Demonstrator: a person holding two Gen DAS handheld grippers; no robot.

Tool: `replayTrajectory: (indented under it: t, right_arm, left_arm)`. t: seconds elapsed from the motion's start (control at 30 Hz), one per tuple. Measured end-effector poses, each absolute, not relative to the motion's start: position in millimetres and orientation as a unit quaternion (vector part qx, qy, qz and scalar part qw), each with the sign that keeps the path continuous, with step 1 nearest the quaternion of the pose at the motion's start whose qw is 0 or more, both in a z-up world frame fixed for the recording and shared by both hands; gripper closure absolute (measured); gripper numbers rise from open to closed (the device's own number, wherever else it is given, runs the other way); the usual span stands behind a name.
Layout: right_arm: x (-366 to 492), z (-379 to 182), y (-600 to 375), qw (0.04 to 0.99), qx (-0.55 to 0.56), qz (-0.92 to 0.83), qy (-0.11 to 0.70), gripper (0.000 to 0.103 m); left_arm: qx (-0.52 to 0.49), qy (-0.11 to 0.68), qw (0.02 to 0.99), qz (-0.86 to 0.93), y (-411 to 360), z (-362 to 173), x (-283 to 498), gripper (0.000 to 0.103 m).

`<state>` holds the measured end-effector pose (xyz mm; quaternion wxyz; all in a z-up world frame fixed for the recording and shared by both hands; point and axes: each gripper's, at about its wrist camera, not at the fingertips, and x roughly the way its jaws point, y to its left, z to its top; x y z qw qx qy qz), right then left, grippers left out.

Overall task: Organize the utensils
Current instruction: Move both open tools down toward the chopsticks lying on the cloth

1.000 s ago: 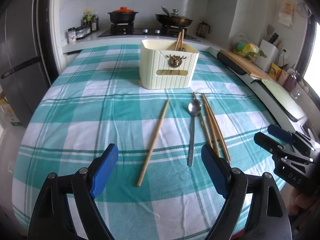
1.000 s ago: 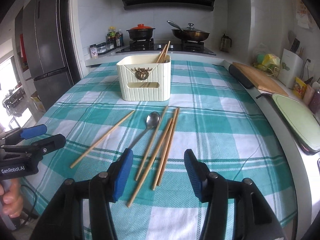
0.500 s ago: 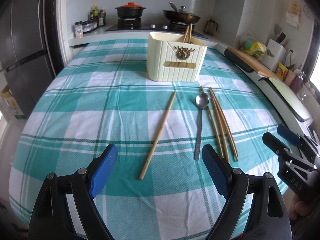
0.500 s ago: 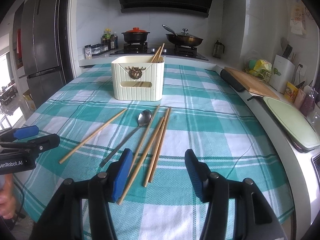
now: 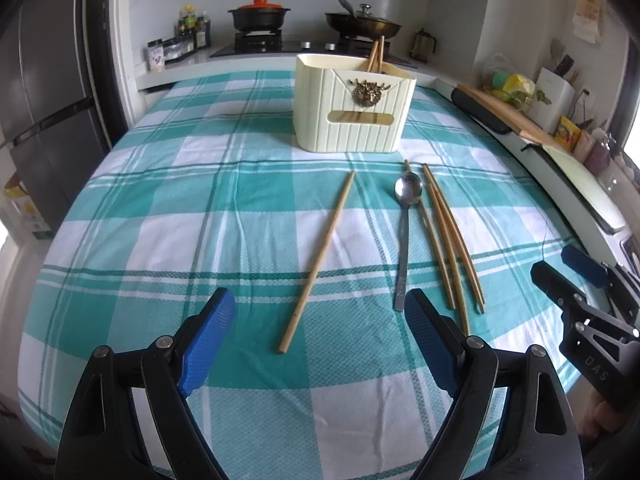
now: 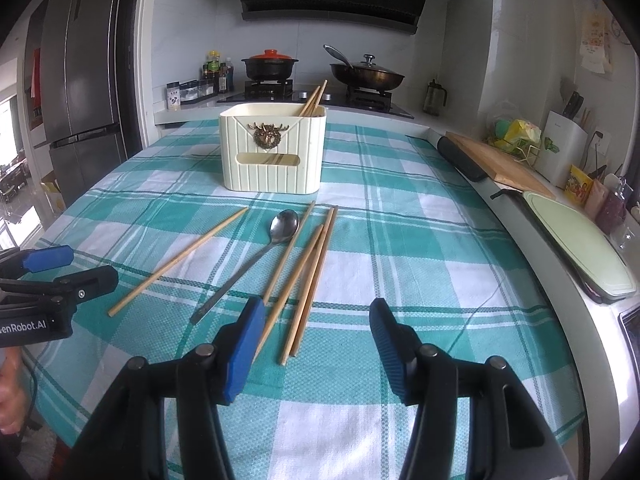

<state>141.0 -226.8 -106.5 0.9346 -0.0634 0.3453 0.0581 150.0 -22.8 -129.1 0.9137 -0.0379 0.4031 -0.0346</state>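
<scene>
A cream utensil holder (image 5: 354,114) (image 6: 274,152) with a brass stag emblem stands mid-table, two chopsticks sticking out of it. In front of it lie a single chopstick (image 5: 318,260) (image 6: 178,262), a metal spoon (image 5: 405,236) (image 6: 250,262) and three more chopsticks (image 5: 450,236) (image 6: 308,276) side by side. My left gripper (image 5: 318,332) hovers open above the near end of the single chopstick, nothing between its blue pads. My right gripper (image 6: 316,336) hovers open over the near ends of the grouped chopsticks, touching none. Each gripper shows at the edge of the other's view.
The table (image 5: 180,220) wears a teal and white checked cloth. Behind it a counter carries a stove with a red-lidded pot (image 6: 270,68) and a pan (image 6: 366,74). A wooden board (image 6: 496,164) and a green board (image 6: 580,240) lie right; a dark fridge (image 6: 80,80) stands left.
Both views have tilted slightly, so the holder and the utensils sit a little lower in the pictures. The jaws stand as before and nothing on the table has moved.
</scene>
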Motion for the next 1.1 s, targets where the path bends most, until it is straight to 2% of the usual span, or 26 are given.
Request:
replayTrajectory:
  t: [0.83,1.1]
  right_arm:
    - [145.9,-119.2,-232.1,0.927,-0.063,0.056,0.366,0.047]
    - [151.6,-128.0,-242.9,0.922,-0.032,0.056,0.381,0.047]
  left_arm:
    - [-0.03,0.425,0.904,-0.027,-20.5,-144.5,155.8,0.015]
    - [-0.044,0.44,0.897,-0.022,-11.7,-155.2,162.9,0.015]
